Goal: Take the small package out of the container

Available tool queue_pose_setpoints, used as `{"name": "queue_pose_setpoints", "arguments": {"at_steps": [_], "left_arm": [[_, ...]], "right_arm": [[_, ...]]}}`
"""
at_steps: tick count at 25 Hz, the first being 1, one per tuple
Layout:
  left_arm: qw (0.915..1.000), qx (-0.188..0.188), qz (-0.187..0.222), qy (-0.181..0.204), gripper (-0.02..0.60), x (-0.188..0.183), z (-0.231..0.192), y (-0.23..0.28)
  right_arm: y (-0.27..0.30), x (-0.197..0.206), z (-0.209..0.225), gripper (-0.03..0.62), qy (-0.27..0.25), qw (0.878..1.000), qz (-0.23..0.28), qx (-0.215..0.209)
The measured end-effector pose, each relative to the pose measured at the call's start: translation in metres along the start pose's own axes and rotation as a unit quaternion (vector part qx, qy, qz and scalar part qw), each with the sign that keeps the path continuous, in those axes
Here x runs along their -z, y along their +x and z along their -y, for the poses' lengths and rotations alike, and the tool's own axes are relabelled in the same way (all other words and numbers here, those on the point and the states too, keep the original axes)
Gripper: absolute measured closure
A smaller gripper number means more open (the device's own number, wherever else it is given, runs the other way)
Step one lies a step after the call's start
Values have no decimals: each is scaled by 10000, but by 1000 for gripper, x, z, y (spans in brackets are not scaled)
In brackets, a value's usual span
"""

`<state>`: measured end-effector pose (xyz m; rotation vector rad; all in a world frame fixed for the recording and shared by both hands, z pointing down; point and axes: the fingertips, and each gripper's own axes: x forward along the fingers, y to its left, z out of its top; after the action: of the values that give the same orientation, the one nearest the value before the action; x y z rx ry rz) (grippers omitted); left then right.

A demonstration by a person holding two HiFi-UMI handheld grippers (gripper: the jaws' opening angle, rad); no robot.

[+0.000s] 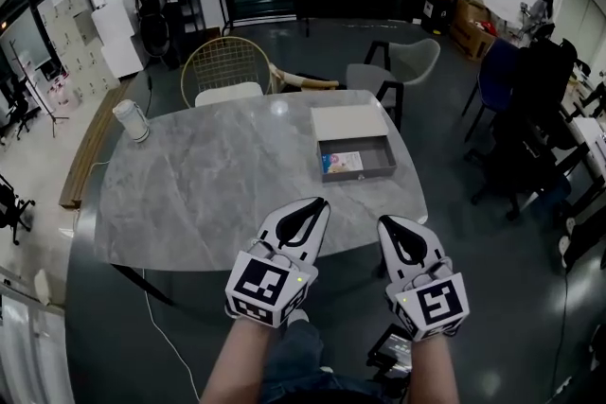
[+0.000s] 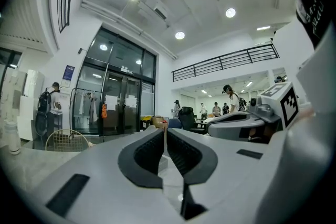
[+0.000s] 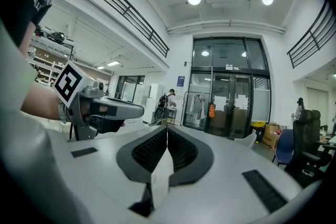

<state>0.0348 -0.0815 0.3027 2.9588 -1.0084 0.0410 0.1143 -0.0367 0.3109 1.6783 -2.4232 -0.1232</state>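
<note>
Though print on small package (image 1: 342, 162) too small to read, counts: one small package, inside one grey container (image 1: 359, 175), far right on table (image 1: 208, 189); one lid (image 1: 348, 122) just beyond; one white canister (image 1: 131, 120) far left. Near edge: left gripper (image 1: 317, 204), right gripper (image 1: 390, 225), both with jaws pressed together, empty.

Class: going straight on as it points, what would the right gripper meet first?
Probably the grey container, at its near wall; but the right gripper looks level, so it may pass above.
</note>
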Motion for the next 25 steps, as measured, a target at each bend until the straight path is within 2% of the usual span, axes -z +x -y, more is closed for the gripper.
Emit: {"name": "queue_pose_setpoints", "arguments": {"at_steps": [5, 10, 17, 21, 25], "left_arm": [[9999, 36, -15, -112, 569, -1, -54, 31], [9996, 142, 27, -238, 569, 4, -88, 53], [9984, 195, -76, -520, 569, 32, -99, 78], [9990, 51, -177, -396, 569, 45, -109, 97], [9989, -107, -328, -311, 569, 55, -121, 122]], "right_arm": [[57, -3, 17, 568, 18, 9999, -98, 58], [91, 2, 30, 568, 6, 9994, -263, 233], [110, 30, 45, 568, 57, 9974, -679, 247], [129, 46, 61, 568, 137, 9972, -714, 176], [154, 61, 76, 568, 187, 9970, -750, -101]]}}
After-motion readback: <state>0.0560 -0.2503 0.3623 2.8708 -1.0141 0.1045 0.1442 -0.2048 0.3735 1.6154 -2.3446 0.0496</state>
